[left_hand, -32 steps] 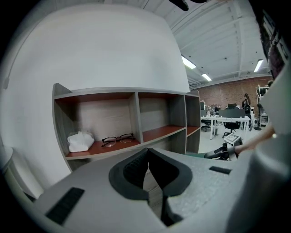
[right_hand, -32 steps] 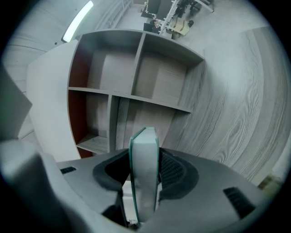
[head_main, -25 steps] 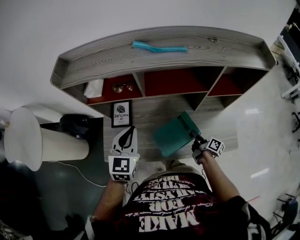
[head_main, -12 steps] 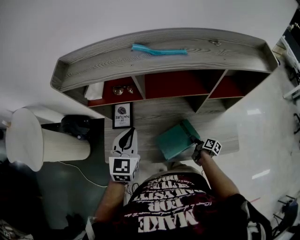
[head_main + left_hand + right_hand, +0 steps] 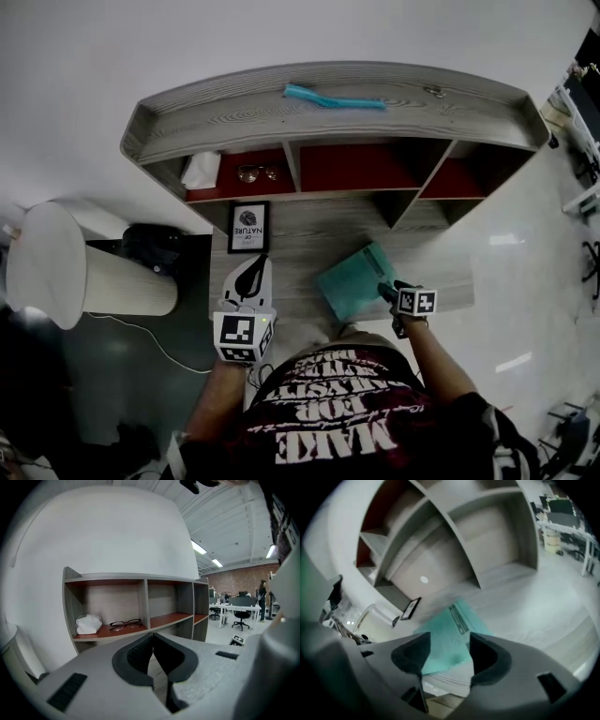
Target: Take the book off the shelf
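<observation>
My right gripper point(image 5: 449, 649) is opening its jaws around the teal book point(image 5: 354, 281), which lies on the desk point(image 5: 309, 234) at lower centre, while my left gripper point(image 5: 152, 641) is pressed together, empty.

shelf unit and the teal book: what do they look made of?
Shelf: grey wood-grain board, probably laminate or veneer, matte; grain lines run along the top. Compartment floors: smooth red-brown panels, likely coated board. Book: teal paper or card cover, with white page edges showing in the right gripper view.
</observation>
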Available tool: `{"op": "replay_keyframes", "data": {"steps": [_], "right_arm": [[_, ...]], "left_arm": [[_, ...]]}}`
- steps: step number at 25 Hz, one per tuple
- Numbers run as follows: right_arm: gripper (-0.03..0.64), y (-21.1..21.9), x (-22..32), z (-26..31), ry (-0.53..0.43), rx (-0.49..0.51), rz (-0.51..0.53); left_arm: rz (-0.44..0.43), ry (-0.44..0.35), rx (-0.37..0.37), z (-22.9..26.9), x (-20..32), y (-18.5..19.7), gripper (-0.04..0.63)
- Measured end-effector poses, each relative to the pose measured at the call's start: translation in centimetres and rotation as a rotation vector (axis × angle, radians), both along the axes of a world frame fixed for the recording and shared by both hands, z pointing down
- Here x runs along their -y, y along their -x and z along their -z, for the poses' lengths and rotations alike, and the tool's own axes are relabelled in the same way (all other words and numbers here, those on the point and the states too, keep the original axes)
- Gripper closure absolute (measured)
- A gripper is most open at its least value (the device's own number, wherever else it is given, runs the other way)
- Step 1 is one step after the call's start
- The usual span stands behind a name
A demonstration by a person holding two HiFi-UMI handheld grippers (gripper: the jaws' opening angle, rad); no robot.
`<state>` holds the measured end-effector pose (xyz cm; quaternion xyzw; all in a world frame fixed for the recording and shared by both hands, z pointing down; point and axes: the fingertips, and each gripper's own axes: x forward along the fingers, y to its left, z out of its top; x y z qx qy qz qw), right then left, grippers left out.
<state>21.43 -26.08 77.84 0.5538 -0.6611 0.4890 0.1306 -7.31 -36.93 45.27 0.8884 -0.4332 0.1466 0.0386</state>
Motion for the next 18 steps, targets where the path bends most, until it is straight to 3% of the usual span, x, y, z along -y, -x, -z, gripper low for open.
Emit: {"op": "replay_keyframes", "data": {"steps": [3,6,13,18], "right_arm": [[0.472,1.8,1.0,7.1,-0.246,-0.026,0.06],[0.603,2.4,1.2,12.5,-0.407,-0.094,0.064],[0.614,4.1,0.0,22.5,-0.643,-0.271,0.164],[0.614,5.7,-1.3,30.0,-0.75,-0.361,0.199]], "left_arm": [[0.004,-0.005,-0.074,0.8,-0.6,0.7,0.588],[0.021,-0.013,-0.119,1.1,-1.0,1.4,0.588],[-0.023,-0.047,-0.181,3.2,-3.7,1.8,0.588],[-0.031,-0.062,-0.186,4.0,-5.4,3.1,0.588]]}}
